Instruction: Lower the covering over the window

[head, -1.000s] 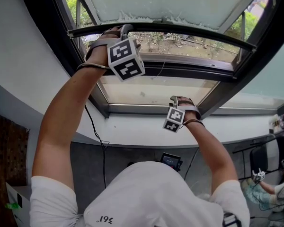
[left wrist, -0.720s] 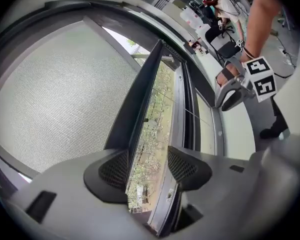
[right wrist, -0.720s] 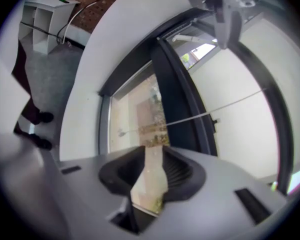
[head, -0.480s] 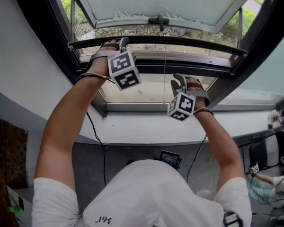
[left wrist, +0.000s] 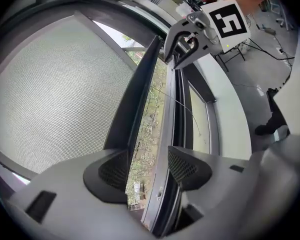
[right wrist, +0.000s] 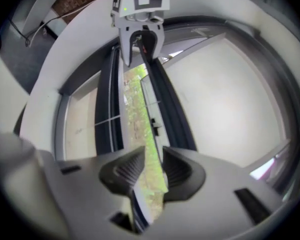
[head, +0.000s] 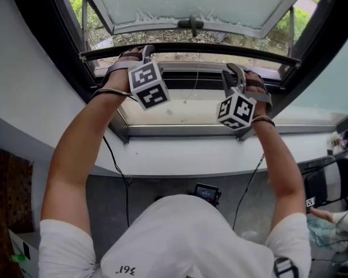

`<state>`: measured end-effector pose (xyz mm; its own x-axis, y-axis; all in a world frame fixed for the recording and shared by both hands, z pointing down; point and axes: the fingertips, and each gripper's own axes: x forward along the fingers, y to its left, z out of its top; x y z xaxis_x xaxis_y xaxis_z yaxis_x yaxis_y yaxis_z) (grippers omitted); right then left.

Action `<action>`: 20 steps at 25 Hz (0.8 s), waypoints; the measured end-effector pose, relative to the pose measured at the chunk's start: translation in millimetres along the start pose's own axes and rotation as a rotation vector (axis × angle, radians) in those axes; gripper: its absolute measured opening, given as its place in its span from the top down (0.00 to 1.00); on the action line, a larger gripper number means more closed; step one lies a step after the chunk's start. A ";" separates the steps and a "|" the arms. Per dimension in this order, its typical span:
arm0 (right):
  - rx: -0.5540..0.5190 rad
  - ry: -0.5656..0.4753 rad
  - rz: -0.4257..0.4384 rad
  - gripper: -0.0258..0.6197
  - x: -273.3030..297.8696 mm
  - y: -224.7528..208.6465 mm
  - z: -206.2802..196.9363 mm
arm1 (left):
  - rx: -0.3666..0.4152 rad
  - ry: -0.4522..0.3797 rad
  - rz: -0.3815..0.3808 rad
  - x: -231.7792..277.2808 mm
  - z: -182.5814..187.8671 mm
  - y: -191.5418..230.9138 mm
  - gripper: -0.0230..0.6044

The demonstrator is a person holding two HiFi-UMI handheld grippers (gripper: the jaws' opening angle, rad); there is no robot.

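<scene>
Item under inspection: a pale grey mesh roller blind (left wrist: 55, 94), partly drawn, ending in a long black bottom bar (head: 191, 47). The bar hangs across the upper part of the opening in the black window frame (head: 61, 45), well above the white window ledge (head: 180, 155). Its long axis runs level, side to side. The left gripper (left wrist: 147, 166) is at the bar's left portion. Its jaws stand apart; the bar enters the gap and lies along one pad, with daylight between it and the other pad, so the gripper bears on the bar rather than clamps it. The right gripper (right wrist: 150, 171) is released, jaws part-way apart, with only outdoor greenery (right wrist: 135, 99) showing in the gap and nothing pinched. In the head view its tips sit just below the bar's right portion, so the bar lies above and slightly beyond them. Assessment: the left hand is nearer and already in contact. The right needs a short rise to straddle the bar crosswise before an even downward pull. A one-sided pull may tilt the bar.
</scene>
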<state>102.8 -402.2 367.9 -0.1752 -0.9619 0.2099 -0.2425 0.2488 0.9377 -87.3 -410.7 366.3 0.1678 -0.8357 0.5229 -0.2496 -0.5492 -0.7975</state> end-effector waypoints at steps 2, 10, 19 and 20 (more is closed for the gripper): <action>-0.025 0.006 -0.056 0.80 0.0 -20.5 -2.1 | -0.001 0.000 0.001 0.5 -0.3 -0.1 0.57; -0.146 0.080 -0.104 0.80 13.4 -54.5 -25.0 | -0.005 0.000 0.000 1.7 -0.3 -0.1 0.57; -0.197 0.149 0.001 0.79 25.9 -35.2 -38.1 | -0.004 0.001 -0.001 2.0 -0.5 0.1 0.57; -0.198 0.160 0.007 0.79 27.9 -36.1 -38.7 | -0.006 0.000 0.000 2.1 -0.4 0.7 0.57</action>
<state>143.6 -442.3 350.6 -0.0191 -0.9699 0.2428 -0.0472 0.2435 0.9688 -87.5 -412.9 367.0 0.1679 -0.8356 0.5230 -0.2550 -0.5493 -0.7958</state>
